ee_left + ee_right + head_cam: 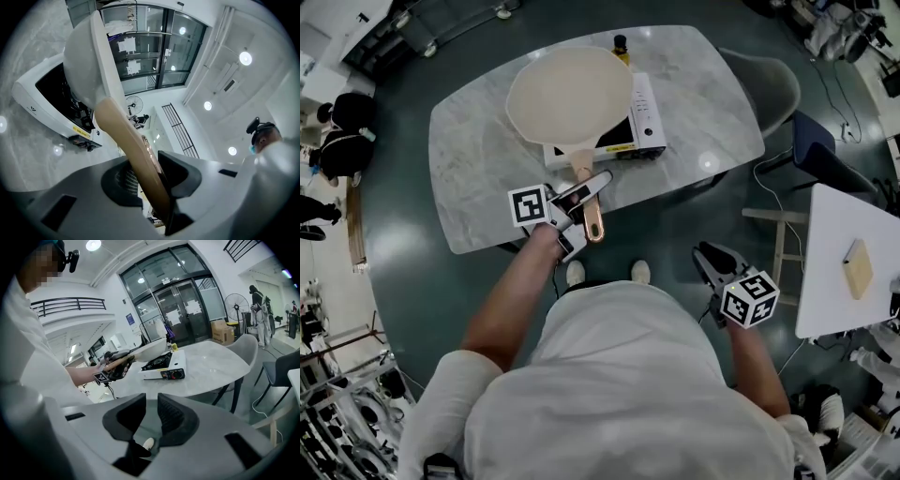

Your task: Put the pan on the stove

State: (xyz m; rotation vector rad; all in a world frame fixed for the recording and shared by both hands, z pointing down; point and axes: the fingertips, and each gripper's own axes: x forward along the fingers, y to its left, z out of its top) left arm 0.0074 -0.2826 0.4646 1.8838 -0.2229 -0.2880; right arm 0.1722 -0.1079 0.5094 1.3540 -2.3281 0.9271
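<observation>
A cream pan (570, 94) with a wooden handle (584, 178) hangs over the white portable stove (643, 120) on the marble table (478, 159). Whether it rests on the burner I cannot tell. My left gripper (581, 202) is shut on the handle's end at the table's near edge. In the left gripper view the handle (131, 145) runs between the jaws of the left gripper (157, 187) up to the pan (89, 61), above the stove (33, 101). My right gripper (712, 262) is held low beside my body, off the table. In its own view the right gripper (151, 420) shows a narrow gap and holds nothing.
A small yellow-capped bottle (622, 44) stands behind the stove. A grey chair (769, 84) and a blue chair (820, 150) are at the table's right. Further right is a white table (834, 300) with a wooden block (858, 267). People stand at the far left (337, 131).
</observation>
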